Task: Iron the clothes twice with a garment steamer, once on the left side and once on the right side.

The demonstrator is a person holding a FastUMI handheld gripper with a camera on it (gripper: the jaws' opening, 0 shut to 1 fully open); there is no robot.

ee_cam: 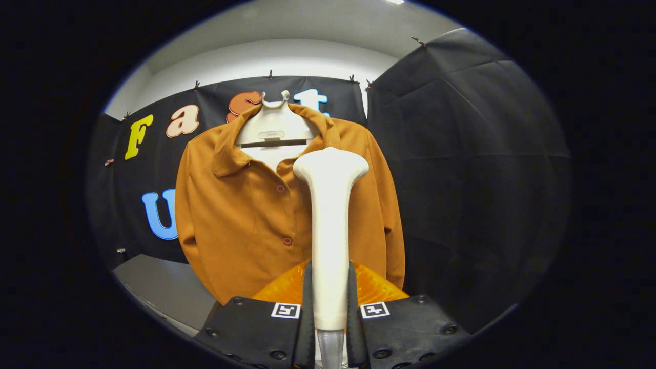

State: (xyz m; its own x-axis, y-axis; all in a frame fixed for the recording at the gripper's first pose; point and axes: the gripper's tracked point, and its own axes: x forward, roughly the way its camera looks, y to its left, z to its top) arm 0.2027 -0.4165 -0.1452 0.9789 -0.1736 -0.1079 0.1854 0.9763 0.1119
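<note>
The steamer (330, 230) stands upright between the fingers of the gripper (330, 302), its white handle rising from the gap and widening at the top into a flat, broad head. Both fingers press against the handle's lower part, one on each side, so the gripper is clamped narrow around it. Below the grip the handle narrows to a grey neck that runs down out of sight between the finger bases.

The gripper points forward and level at the shirt (241, 215), with the steamer's long axis vertical and its head at the height of the shirt's upper chest. The head overlaps the shirt's front just beside the button placket, on the side away from the letters; whether it touches the cloth cannot be told.

The shirt is brown-orange, buttoned, and hangs straight down on a white hanger (275, 128) whose hook shows above the open collar. Its sleeves hang at both sides. Behind it is the black booth wall (461, 154). Just beyond the fingers, behind the handle's lower part, lies a ribbed, translucent orange piece (287, 287), in front of the shirt's hem.
</note>
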